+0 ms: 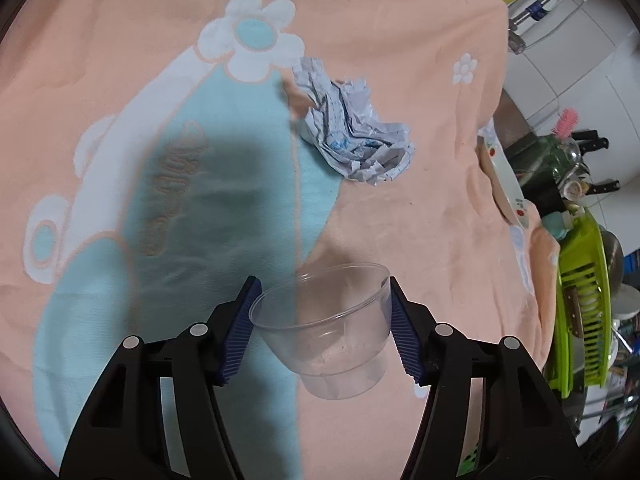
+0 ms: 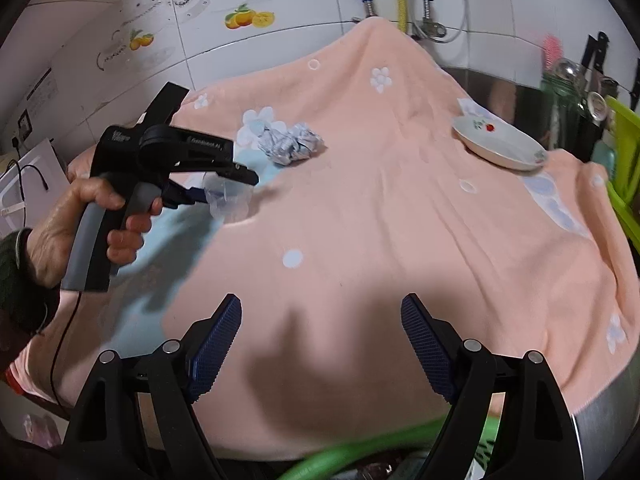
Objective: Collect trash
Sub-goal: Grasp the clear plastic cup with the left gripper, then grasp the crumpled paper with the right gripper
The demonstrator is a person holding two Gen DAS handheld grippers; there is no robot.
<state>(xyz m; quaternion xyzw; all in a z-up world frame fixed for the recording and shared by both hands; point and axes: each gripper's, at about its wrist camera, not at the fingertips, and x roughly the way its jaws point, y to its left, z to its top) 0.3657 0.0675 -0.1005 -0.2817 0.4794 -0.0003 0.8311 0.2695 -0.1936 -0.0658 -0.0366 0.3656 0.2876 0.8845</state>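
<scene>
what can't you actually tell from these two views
- Whether the left gripper really clamps the clear plastic cup: in the left wrist view the pads sit at its walls, but the see-through plastic hides contact; in the right wrist view it is too small.
- Print on the crumpled paper: creased and blurred in both views.
- Where trash goes: a green rim is cut off by the right wrist view's bottom edge.
- What the towel covers.

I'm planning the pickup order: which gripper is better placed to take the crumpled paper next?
Right. The right gripper is open and empty, facing the crumpled paper. The left gripper already has the clear plastic cup between its pads.
</scene>
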